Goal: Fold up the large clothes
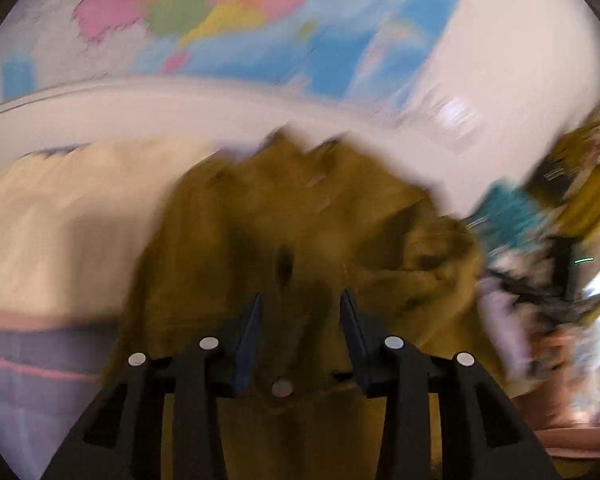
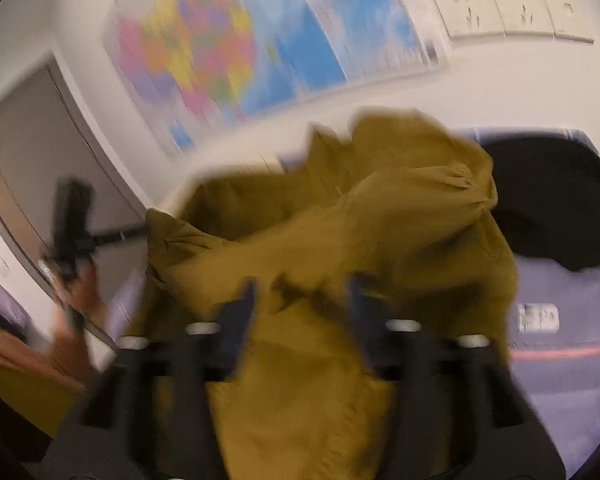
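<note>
Between both tools' spread fingers, mustard garment point(image 1: 292, 208) point(image 2: 340, 232) bunched, grip unclear, wall map point(image 1: 228, 20) motion-blurred

Both views are smeared by motion blur; the wall map point(image 1: 228, 20) and the garment point(image 1: 300, 216) have soft, streaked edges. Light is indoor and fairly bright on the white wall, with a blown-out patch at the left view's right edge. The cloth darkens to shadow between the claw fingers. Fisheye bends lines, and black vignette rings the corners.
</note>
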`<state>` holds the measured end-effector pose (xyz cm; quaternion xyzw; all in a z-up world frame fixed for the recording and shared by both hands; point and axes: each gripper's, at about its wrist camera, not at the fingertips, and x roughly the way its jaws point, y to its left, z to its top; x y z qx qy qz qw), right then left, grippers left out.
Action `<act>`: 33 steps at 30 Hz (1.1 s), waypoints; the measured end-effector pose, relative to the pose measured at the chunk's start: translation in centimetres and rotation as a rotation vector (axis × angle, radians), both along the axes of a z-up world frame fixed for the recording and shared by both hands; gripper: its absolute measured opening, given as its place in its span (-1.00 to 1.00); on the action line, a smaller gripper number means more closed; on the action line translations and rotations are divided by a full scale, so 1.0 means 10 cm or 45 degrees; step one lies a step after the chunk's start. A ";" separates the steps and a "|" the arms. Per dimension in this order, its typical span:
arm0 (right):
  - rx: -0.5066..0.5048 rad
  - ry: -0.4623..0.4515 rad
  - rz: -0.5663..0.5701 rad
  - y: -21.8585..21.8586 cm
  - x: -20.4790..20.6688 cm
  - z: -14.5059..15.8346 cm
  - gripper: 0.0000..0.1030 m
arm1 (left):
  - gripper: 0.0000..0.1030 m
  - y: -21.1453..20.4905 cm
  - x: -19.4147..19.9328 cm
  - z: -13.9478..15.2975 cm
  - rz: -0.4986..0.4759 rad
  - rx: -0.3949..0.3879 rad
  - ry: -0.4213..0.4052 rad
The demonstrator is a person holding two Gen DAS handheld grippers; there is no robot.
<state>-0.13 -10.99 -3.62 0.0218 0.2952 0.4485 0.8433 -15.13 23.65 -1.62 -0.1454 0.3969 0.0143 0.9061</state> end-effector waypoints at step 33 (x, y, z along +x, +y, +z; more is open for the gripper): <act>-0.371 -0.268 -0.094 0.27 0.61 0.44 0.12 | 0.38 -0.28 0.53 -0.42 -0.185 0.427 0.125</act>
